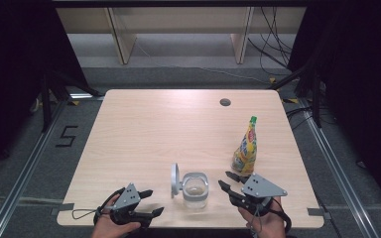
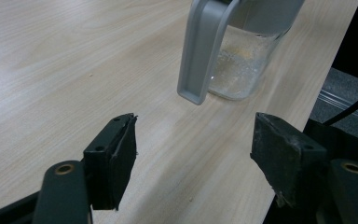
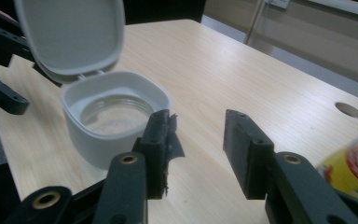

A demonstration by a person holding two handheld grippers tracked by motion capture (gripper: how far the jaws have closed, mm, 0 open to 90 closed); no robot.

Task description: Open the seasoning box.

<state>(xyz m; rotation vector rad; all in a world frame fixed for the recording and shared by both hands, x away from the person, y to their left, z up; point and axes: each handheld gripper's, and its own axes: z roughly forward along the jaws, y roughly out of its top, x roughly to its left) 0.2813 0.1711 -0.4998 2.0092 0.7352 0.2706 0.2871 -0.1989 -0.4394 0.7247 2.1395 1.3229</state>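
Clear glass jar (image 1: 195, 191) with a grey collar sits low in the high view, just right of centre, near the table's (image 1: 144, 129) front edge. Its grey hinged lid (image 1: 175, 180) stands open and upright on the jar's left side; a little pale residue lies at the bottom.

Yellow-green pouch (image 1: 246, 148) stands upright to the jar's upper right, apart from it.

Left gripper (image 1: 149, 202), lower left of the jar, jaws spread and empty; in its own view the lid's edge (image 2: 204, 51) hangs just ahead of the jaws, not between them. Right gripper (image 1: 226, 180), just right of the jar, jaws parted, nothing held; the pouch is just beyond it.

Risk, as judged: the jar is close to the front edge, so a sideways nudge from either jaw could slide or tip it. The upright lid could be knocked shut by the left jaws. The pouch looks top-heavy; a brush from the right gripper might topple it.
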